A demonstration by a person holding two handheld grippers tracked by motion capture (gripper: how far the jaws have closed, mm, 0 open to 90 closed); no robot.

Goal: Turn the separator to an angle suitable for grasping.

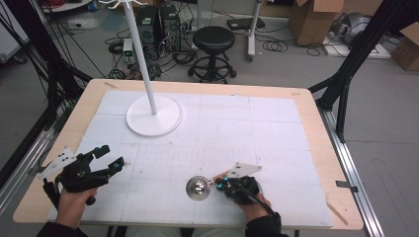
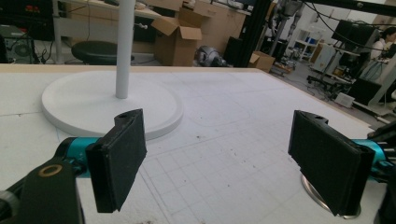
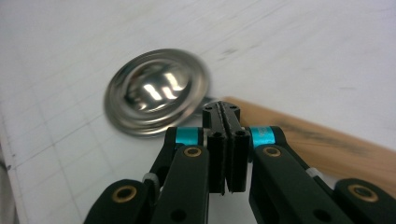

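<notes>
Shiny round steel ladle (image 3: 156,91) with wooden handle (image 3: 317,140), on white gridded mat (image 1: 276,128).
Right gripper (image 3: 223,112): jaws clamped on the handle, bowl just ahead. Left gripper (image 2: 224,158): jaws wide apart, empty.

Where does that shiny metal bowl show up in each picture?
High view: bowl low centre, just left of the right hand-held gripper.
Left gripper view: its rim peeks out at bottom right, behind the right pad.
Right gripper view: upper left, beyond the shut jaws.
Shared landmark: the white gridded mat.
</notes>
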